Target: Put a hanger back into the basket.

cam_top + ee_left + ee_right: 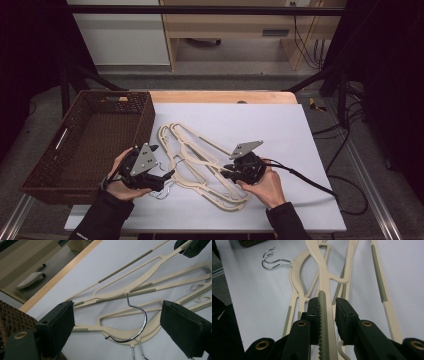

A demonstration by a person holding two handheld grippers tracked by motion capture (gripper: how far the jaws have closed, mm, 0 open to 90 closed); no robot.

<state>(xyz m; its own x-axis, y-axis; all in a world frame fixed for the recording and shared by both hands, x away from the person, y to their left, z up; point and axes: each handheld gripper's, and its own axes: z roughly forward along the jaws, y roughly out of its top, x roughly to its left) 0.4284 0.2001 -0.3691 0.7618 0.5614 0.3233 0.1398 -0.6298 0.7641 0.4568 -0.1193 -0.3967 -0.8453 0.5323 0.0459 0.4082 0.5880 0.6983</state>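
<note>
Several beige plastic hangers (200,160) lie in a tangled pile on the white board (265,120). My right gripper (226,171) is shut on the ribbed arm of one hanger (325,280), its pads tight on both sides (327,302). That hanger (150,272) stands lifted at one end, held by the right gripper (190,247) farther off. My left gripper (167,175) is open wide at the pile's left end. A metal hook (143,321) of the hanger curves between its jaws (119,307), untouched by either pad.
A brown wicker basket (142,120) stands at the left, partly off the board, its weave close beside the left jaw (12,320). Two more metal hooks (270,261) lie on the board. The wooden table edge (220,96) runs along the back.
</note>
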